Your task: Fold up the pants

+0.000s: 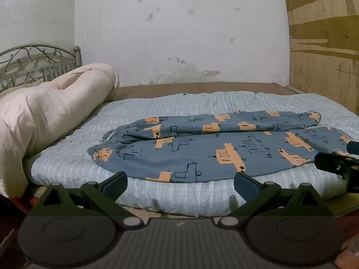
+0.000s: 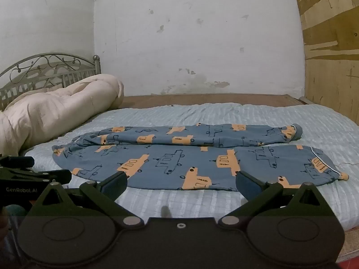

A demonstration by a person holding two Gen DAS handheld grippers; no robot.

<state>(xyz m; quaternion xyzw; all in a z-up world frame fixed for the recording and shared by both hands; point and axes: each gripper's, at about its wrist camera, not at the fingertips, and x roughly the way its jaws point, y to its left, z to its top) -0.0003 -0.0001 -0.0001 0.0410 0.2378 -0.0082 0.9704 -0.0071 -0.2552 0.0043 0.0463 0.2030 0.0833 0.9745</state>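
Observation:
Blue pants with orange vehicle prints (image 1: 202,148) lie spread sideways on the bed, waistband at the left, leg cuffs at the right, both legs side by side. They also show in the right wrist view (image 2: 190,159). My left gripper (image 1: 180,182) is open and empty, just short of the near edge of the pants by the waist half. My right gripper (image 2: 180,182) is open and empty, just short of the near leg. The right gripper shows at the right edge of the left wrist view (image 1: 334,165).
A light blue quilted mattress cover (image 2: 224,116) lies under the pants. A rolled cream duvet (image 1: 44,107) lies at the left by a metal headboard (image 1: 38,60). A white wall stands behind and a plywood panel (image 1: 325,44) at the right.

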